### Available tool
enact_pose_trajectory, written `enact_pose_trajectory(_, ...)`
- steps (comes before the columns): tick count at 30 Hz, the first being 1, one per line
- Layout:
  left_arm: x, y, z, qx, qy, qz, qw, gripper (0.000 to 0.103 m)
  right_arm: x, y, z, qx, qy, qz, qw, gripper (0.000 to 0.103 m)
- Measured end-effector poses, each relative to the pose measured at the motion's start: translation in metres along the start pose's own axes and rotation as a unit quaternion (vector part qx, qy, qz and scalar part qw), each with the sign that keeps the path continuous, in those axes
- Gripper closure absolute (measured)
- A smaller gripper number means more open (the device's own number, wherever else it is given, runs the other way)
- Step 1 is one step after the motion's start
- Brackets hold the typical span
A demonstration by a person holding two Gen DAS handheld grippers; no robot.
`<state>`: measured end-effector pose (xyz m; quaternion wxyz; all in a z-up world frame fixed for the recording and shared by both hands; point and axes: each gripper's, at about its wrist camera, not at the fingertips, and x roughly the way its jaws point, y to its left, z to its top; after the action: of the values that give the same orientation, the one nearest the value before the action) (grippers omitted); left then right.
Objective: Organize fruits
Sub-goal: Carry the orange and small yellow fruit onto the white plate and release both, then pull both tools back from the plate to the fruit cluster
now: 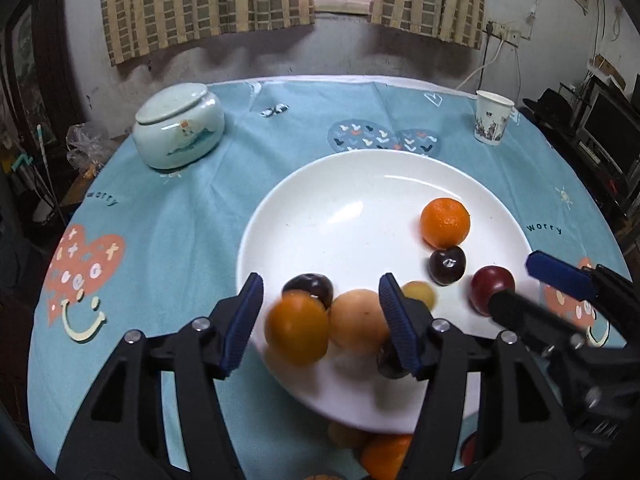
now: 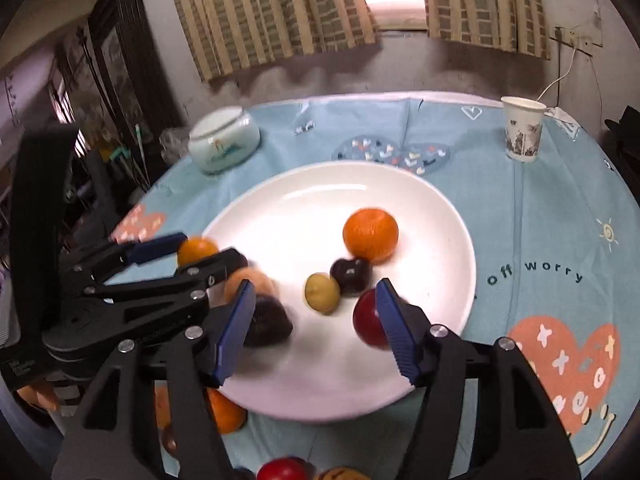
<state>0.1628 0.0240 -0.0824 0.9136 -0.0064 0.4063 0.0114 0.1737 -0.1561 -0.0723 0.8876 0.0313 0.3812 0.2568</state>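
Both grippers are hovering over the near rim of the white plate [image 1: 320, 184], which is serving as the collecting point. The left gripper [image 1: 320, 320] is standing about half open around a blurred orange [image 1: 296, 330] without pressing it (probably just let go). The right gripper [image 2: 316, 328] is likewise half open and gripping nothing, a red plum [image 2: 368, 318] lying by its right finger. Only the right wrist view is showing the yellow-green fruit [image 2: 322, 293] whole and more fruit waiting on the tablecloth [image 2: 540, 240] below the plate.
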Motion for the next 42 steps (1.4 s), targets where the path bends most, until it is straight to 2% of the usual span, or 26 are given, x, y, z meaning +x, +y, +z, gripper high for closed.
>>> enact_pose_trajectory(3, -0.026, -0.002, -0.017, 0.022, -0.031, 0.011, 0.9992, 0.041, -0.018, -0.005, -0.007, 0.012, -0.02, 0.005, 1.0, 0.04)
enact_pose_trajectory(5, -0.05, -0.001, -0.033, 0.037, -0.057, 0.017, 0.9976, 0.033, -0.035, -0.006, -0.02, 0.013, -0.024, 0.021, 0.999, 0.04)
enact_pose_trajectory(6, -0.061, 0.002, -0.042, 0.041, -0.068, 0.02, 0.9966, 0.023, -0.043, -0.006, -0.027, 0.009, -0.028, 0.025, 0.999, 0.04)
enact_pose_trajectory(7, -0.071, 0.005, -0.051, 0.042, -0.078, 0.021, 0.9959, 0.021, -0.054, -0.004, -0.038, 0.001, -0.03, 0.031, 0.999, 0.04)
enact_pose_trajectory(10, -0.091, 0.015, -0.077, 0.045, -0.072, -0.003, 0.9964, 0.021, -0.083, 0.003, -0.071, -0.042, -0.028, 0.033, 0.998, 0.04)
enact_pose_trajectory(12, -0.097, 0.021, -0.092, 0.031, -0.056, -0.028, 0.9975, 0.021, -0.098, 0.012, -0.093, -0.093, -0.031, -0.001, 0.995, 0.04)
enact_pose_trajectory(13, -0.097, 0.022, -0.097, 0.019, -0.05, -0.047, 0.9975, 0.022, -0.104, 0.015, -0.104, -0.12, -0.041, -0.034, 0.991, 0.04)
enact_pose_trajectory(14, -0.098, 0.023, -0.104, 0.004, -0.041, -0.089, 0.9952, 0.022, -0.107, 0.015, -0.11, -0.126, -0.052, -0.05, 0.989, 0.04)
enact_pose_trajectory(15, -0.097, 0.022, -0.109, 0.0, -0.034, -0.119, 0.9924, 0.022, -0.109, 0.011, -0.115, -0.118, -0.058, -0.048, 0.99, 0.04)
enact_pose_trajectory(16, -0.095, 0.017, -0.114, 0.001, -0.025, -0.15, 0.9884, 0.022, -0.11, 0.003, -0.119, -0.098, -0.056, -0.027, 0.993, 0.04)
enact_pose_trajectory(17, -0.095, 0.01, -0.12, 0.014, -0.018, -0.166, 0.9859, 0.022, -0.109, -0.001, -0.121, -0.086, -0.043, -0.019, 0.995, 0.04)
enact_pose_trajectory(20, -0.1, -0.019, -0.134, 0.095, -0.018, -0.167, 0.9812, 0.022, -0.116, -0.006, -0.124, -0.102, -0.036, -0.027, 0.994, 0.04)
enact_pose_trajectory(22, -0.101, -0.026, -0.141, 0.112, -0.018, -0.174, 0.9781, 0.022, -0.113, -0.016, -0.127, -0.1, -0.013, -0.041, 0.994, 0.04)
enact_pose_trajectory(24, -0.098, -0.02, -0.14, 0.103, -0.013, -0.165, 0.9808, 0.022, -0.108, -0.024, -0.13, -0.098, 0.007, -0.063, 0.993, 0.04)
enact_pose_trajectory(27, -0.093, 0.004, -0.132, 0.051, -0.002, -0.162, 0.9855, 0.022, -0.097, -0.033, -0.131, -0.1, 0.034, -0.089, 0.99, 0.04)
enact_pose_trajectory(30, -0.099, 0.021, -0.127, 0.02, -0.014, -0.173, 0.9847, 0.022, -0.089, -0.027, -0.138, -0.134, 0.054, -0.083, 0.986, 0.04)
enact_pose_trajectory(34, -0.099, 0.02, -0.127, 0.026, -0.015, -0.176, 0.9839, 0.022, -0.07, -0.021, -0.15, -0.196, 0.096, -0.093, 0.971, 0.04)
enact_pose_trajectory(40, -0.097, 0.008, -0.132, 0.053, 0.001, -0.177, 0.9828, 0.022, -0.056, -0.022, -0.139, -0.205, 0.101, -0.074, 0.971, 0.041)
enact_pose_trajectory(41, -0.096, 0.005, -0.133, 0.061, 0.003, -0.177, 0.9823, 0.022, -0.053, -0.024, -0.137, -0.203, 0.102, -0.066, 0.972, 0.044)
enact_pose_trajectory(42, -0.095, 0.002, -0.135, 0.07, 0.007, -0.178, 0.9815, 0.022, -0.053, -0.024, -0.135, -0.201, 0.103, -0.055, 0.973, 0.057)
